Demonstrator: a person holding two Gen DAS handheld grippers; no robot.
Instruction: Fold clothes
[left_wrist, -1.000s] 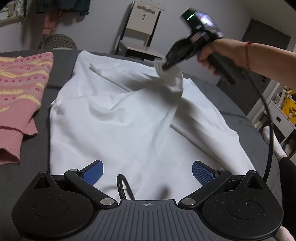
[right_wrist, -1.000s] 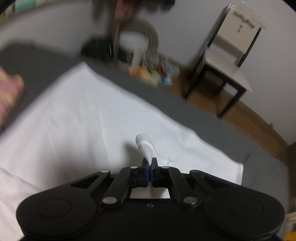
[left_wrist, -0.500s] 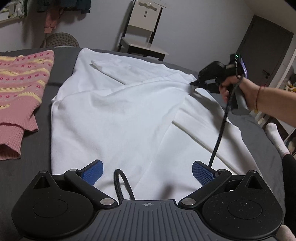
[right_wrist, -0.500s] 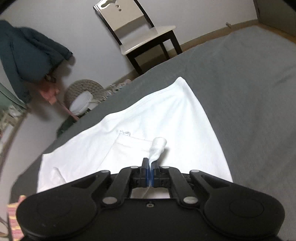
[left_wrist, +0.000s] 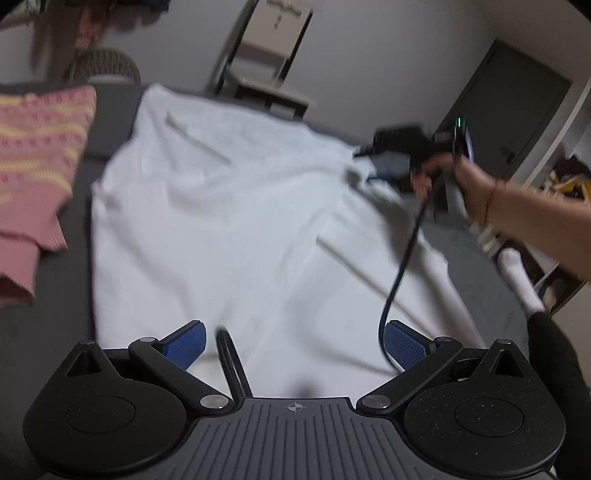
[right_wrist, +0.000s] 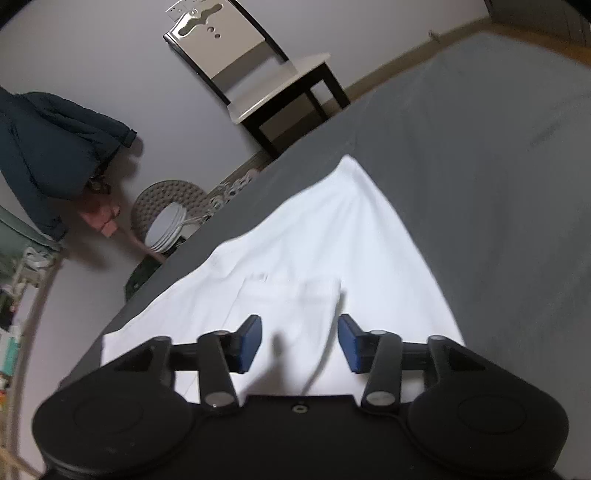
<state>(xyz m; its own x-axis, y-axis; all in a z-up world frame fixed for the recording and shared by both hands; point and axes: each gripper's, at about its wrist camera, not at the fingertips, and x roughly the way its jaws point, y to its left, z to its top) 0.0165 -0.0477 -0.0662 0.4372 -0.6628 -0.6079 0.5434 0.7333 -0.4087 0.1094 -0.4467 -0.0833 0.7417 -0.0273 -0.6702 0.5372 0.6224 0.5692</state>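
A: Where does the white cotton garment (left_wrist: 236, 221) lie?

B: Spread flat on the dark grey bed cover (right_wrist: 498, 166), filling the middle of the left wrist view. In the right wrist view its far corner (right_wrist: 347, 162) points toward the upper centre, with bare grey cover to the right of that edge and beyond it.

A: Left gripper (left_wrist: 293, 341)?

B: Blue pads spread wide at the bottom of its frame, nothing between them. White cloth lies below the gap. A black cable (left_wrist: 402, 258) crosses the right side of the frame.

A: Right gripper (right_wrist: 300, 341)?

B: Also spread, blue pads apart, over the cloth and gripping none of it. A folded flap edge (right_wrist: 295, 286) lies just ahead of the pads. In the left wrist view the same tool (left_wrist: 406, 147) sits at the upper right by the garment's right edge, held by a hand (left_wrist: 454, 173); that part is blurred.

A: Other items?

B: A pink knitted sweater with yellow stripes (left_wrist: 33, 158) at the left edge of the left wrist view, on the cover, close beside the white cloth with a grey strip between them. A wooden chair with a pale seat (right_wrist: 266, 81) stands beyond the bed, upper centre. A round wicker basket (right_wrist: 166, 210) is at the middle left by the wall.

A: Free room?

B: Open grey cover at the right of the right wrist view.
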